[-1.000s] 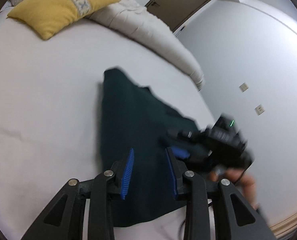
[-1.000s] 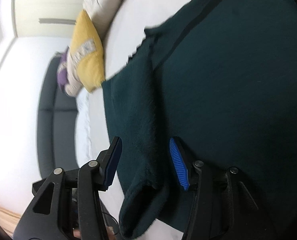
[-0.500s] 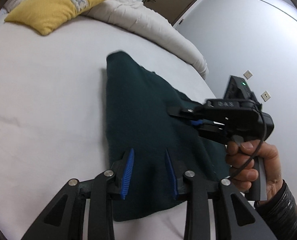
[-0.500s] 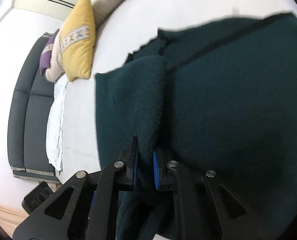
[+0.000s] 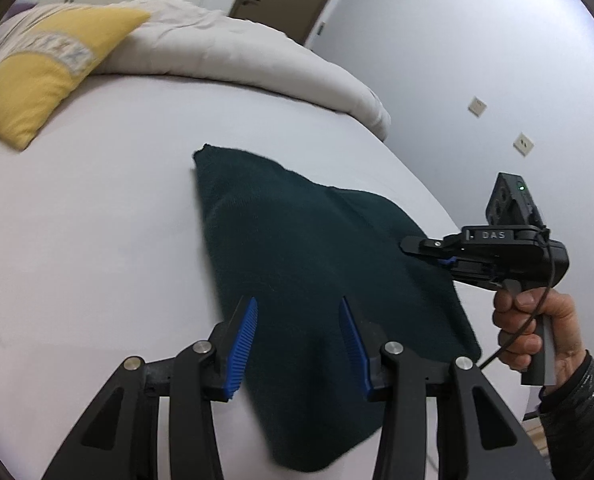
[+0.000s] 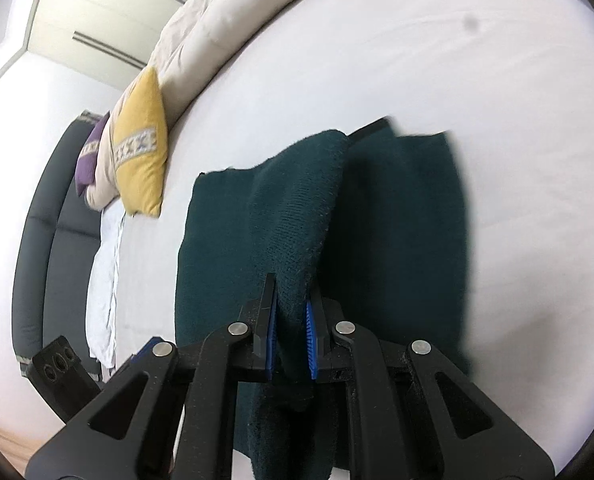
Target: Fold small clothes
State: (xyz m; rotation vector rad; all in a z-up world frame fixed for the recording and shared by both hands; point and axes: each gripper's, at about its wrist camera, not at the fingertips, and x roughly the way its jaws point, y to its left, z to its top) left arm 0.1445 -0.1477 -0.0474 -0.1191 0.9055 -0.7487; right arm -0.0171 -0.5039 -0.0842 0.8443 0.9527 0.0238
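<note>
Left hand-held gripper (image 5: 297,344): jaws have just been opening, released, nothing pinched, above the dark green knit garment (image 5: 305,264) lying on the bed (image 5: 97,240). Right hand-held gripper (image 6: 291,340): clenched on a raised fold (carry it across evenly, keep edges aligned).

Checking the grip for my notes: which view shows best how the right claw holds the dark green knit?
The right wrist view: the right claw is shut on a raised fold of the dark green knit, its blue pads pressed on both sides. The left wrist view shows the same claw side-on at the knit's far edge, the pinch itself hidden.
</note>
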